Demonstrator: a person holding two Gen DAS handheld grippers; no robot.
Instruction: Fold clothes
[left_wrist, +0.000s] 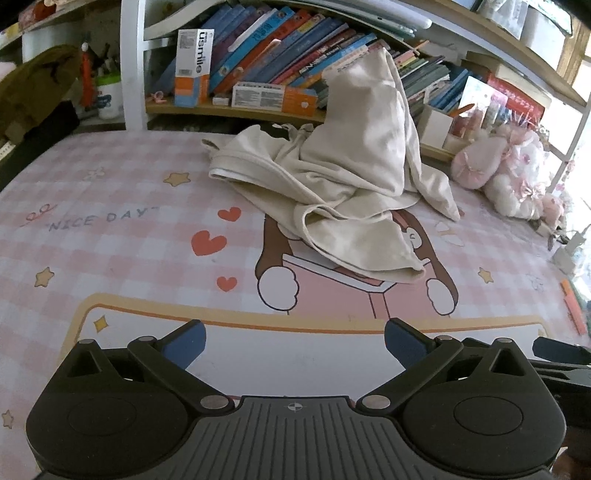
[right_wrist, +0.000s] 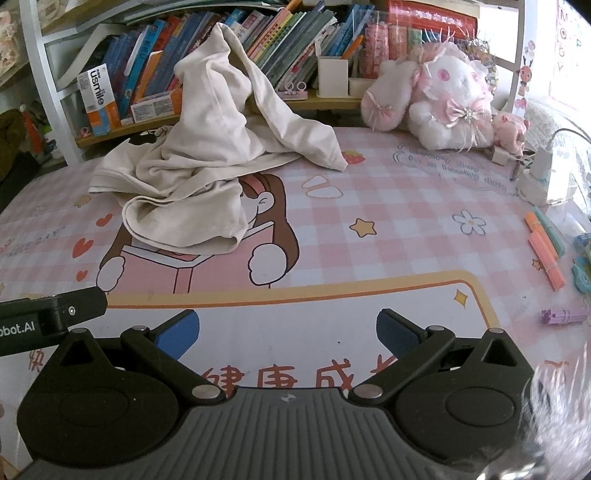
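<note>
Left claw: held low over the near edge of the worktop, blue-padded fingers spread wide, nothing between them.
Right claw: level with the left and just beside it, fingers equally wide apart and empty, over the white panel with red characters.
Garment: a cream top, crumpled in a heap at the far middle of the worktop, well apart from both claws. One part rises in a peak against the books; a hemmed edge spills forward over the cartoon girl printed on the pink checked mat.
Far edge: a low shelf of leaning books and a "usmile" box directly behind the heap.
Right side: a pink-and-white plush at the back corner, a charger and coloured markers along the right border.
Open room: bare mat lies between claws and garment, and to the garment's left around the "NICE DAY" lettering.
</note>
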